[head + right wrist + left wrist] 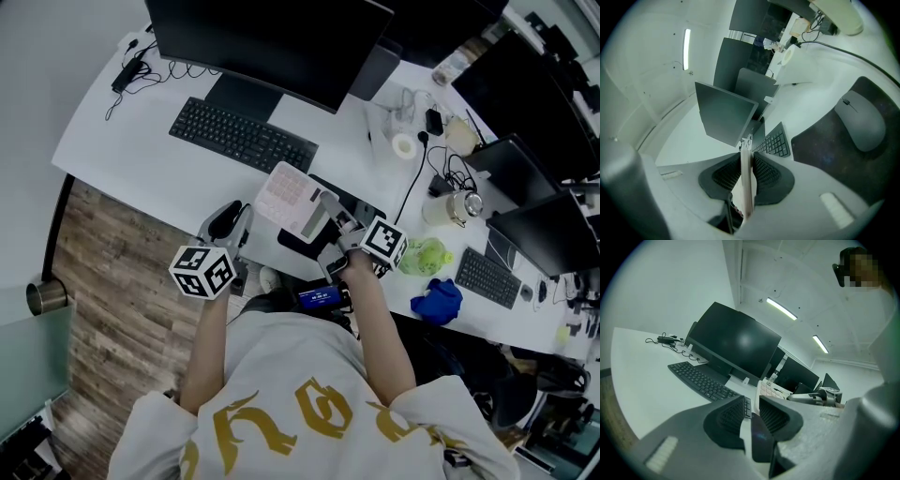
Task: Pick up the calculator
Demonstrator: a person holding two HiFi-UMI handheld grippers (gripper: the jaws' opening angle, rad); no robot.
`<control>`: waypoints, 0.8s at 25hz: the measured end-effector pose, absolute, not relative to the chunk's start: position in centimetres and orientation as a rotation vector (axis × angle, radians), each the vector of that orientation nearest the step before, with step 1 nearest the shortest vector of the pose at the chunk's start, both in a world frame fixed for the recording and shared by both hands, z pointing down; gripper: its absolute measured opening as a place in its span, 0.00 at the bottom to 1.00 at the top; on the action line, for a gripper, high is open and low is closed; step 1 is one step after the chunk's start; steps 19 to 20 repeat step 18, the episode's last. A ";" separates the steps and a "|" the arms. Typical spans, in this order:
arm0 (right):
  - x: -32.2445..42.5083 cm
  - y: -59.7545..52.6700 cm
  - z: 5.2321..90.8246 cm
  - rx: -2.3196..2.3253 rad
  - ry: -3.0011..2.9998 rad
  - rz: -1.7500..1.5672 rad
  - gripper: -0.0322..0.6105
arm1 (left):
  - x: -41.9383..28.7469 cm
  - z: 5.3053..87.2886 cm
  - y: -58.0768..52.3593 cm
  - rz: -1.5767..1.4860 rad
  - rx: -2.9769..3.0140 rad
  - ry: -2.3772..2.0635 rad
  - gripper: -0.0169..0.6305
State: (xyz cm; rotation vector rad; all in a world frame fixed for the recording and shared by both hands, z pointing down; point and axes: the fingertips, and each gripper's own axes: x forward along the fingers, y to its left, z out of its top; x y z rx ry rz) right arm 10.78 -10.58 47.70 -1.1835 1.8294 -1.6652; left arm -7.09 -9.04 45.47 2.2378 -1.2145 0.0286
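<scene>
Right tongs we logged clenched on the calculator | calculator tilted over the desk near edge | left tongs released, empty

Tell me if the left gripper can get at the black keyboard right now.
Probably yes: the left gripper, jaws apart and empty, points toward the keyboard, with only bare desk between them.

Open-plan office, seen from above: a long white desk is occupied by a black monitor at 12 o'clock, with a keyboard set before it; further screens and a second keyboard are ranged toward 3 o'clock; ceiling strip lights are mounted overhead.
</scene>
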 end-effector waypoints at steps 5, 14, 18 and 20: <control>10.8 -10.8 47.8 -1.182 1.824 -1.662 0.19 | -7.0 45.8 -9.2 0.038 2.236 -1.202 0.18; 10.5 -11.0 48.8 -1.200 1.821 -1.685 0.19 | -7.5 46.4 -9.8 0.043 2.207 -1.194 0.18; 10.2 -11.1 49.4 -1.218 1.819 -1.704 0.19 | -7.8 46.8 -10.1 0.052 2.197 -1.187 0.18; 10.2 -11.1 49.4 -1.218 1.819 -1.704 0.19 | -7.8 46.8 -10.1 0.052 2.197 -1.187 0.18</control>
